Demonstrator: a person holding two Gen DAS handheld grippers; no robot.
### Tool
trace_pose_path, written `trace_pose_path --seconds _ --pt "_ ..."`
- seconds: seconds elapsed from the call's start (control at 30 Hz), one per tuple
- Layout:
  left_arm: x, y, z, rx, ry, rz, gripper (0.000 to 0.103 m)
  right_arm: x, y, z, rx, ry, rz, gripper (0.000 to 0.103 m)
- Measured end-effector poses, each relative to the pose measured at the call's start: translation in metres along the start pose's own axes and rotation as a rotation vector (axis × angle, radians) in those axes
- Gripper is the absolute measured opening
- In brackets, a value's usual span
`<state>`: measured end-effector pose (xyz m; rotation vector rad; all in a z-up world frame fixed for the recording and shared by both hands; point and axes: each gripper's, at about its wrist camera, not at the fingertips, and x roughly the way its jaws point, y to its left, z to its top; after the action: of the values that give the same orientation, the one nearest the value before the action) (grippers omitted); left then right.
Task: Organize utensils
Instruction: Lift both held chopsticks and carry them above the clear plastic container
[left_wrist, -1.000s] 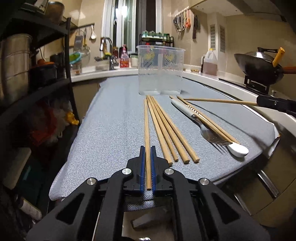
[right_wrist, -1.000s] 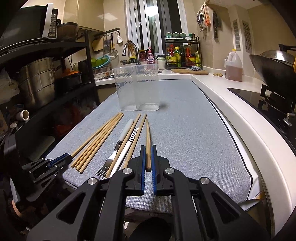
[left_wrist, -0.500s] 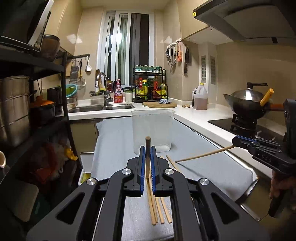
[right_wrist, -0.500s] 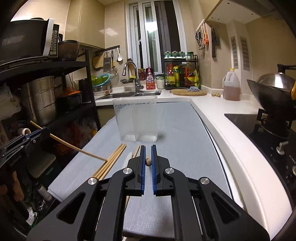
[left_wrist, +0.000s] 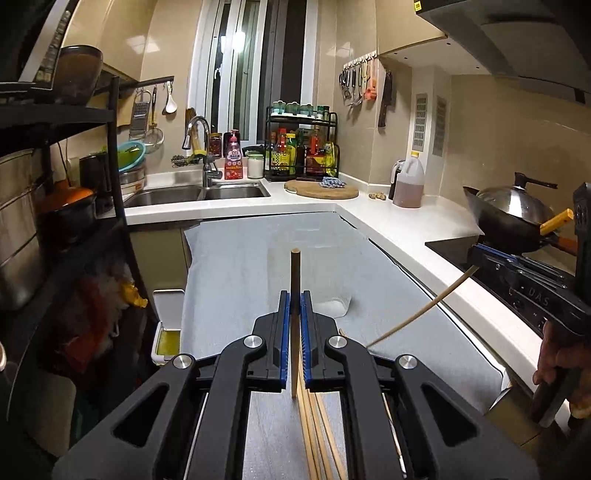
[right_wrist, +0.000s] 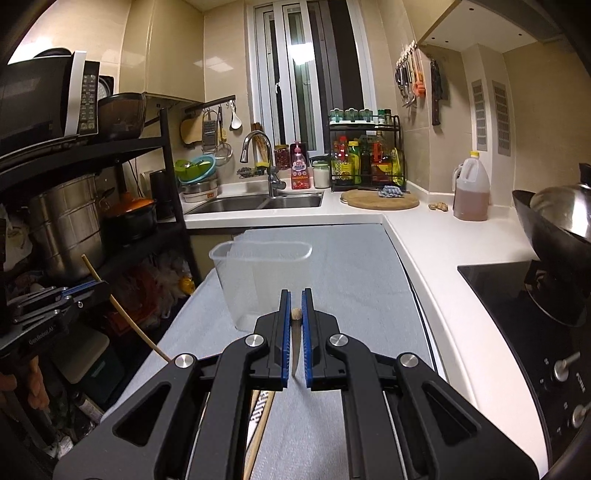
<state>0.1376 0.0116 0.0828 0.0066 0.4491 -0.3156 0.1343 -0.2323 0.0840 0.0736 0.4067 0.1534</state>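
My left gripper (left_wrist: 294, 295) is shut on a wooden chopstick (left_wrist: 295, 273) that stands upright between its blue pads, lifted above the grey mat (left_wrist: 229, 266). My right gripper (right_wrist: 295, 293) is shut on another chopstick (right_wrist: 295, 314), seen end-on. A clear plastic container (right_wrist: 258, 273) stands on the mat ahead of both grippers; it also shows in the left wrist view (left_wrist: 332, 280). More chopsticks (left_wrist: 314, 435) lie on the mat below the left gripper. A white-handled utensil (right_wrist: 260, 406) lies under the right gripper.
A black shelf rack (right_wrist: 110, 221) with pots stands left of the mat. A sink (left_wrist: 199, 192) is at the back. A wok (left_wrist: 509, 214) sits on the stove at right. An oil jug (right_wrist: 471, 192) and a cutting board (right_wrist: 380, 199) stand on the white counter.
Both grippers have lifted their chopsticks off the mat and risen. The chopsticks have tilted from flat to steeply upright. The container now lies lower in both views.
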Motion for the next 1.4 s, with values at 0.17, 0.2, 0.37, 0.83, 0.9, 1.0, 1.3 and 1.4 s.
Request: trace_pose_path --seconds 0.17,0.2,0.37,0.83,0.9,1.0,1.3,1.4 --pt "0.007 0.002 0.019 0.002 0.014 -0.009 0.005 0.012 0.0 0.022 -0.005 0.019 0.023 0.006" --pt "0.008 0.002 0.025 -0.001 0.017 -0.013 0.005 0.014 0.0 0.027 -0.006 0.022 0.023 0.006" --pt "0.007 0.005 0.054 -0.007 0.004 -0.031 0.005 0.015 0.003 0.058 -0.022 0.002 0.029 0.006" --pt "0.011 -0.009 0.158 0.071 -0.144 -0.035 0.005 0.007 0.026 0.164 -0.098 -0.173 0.054 0.006" --pt "0.022 -0.008 0.161 0.058 -0.142 -0.039 0.005 0.017 0.027 0.168 -0.102 -0.169 0.045 0.006" --pt "0.041 -0.006 0.163 0.045 -0.13 -0.043 0.005 0.032 0.026 0.169 -0.1 -0.16 0.047 0.006" --pt "0.099 0.006 0.14 0.023 -0.036 -0.04 0.005 0.081 0.022 0.148 -0.113 -0.072 0.033 0.006" --pt "0.115 0.009 0.132 0.013 -0.003 -0.04 0.005 0.097 0.018 0.138 -0.101 -0.037 0.029 0.006"
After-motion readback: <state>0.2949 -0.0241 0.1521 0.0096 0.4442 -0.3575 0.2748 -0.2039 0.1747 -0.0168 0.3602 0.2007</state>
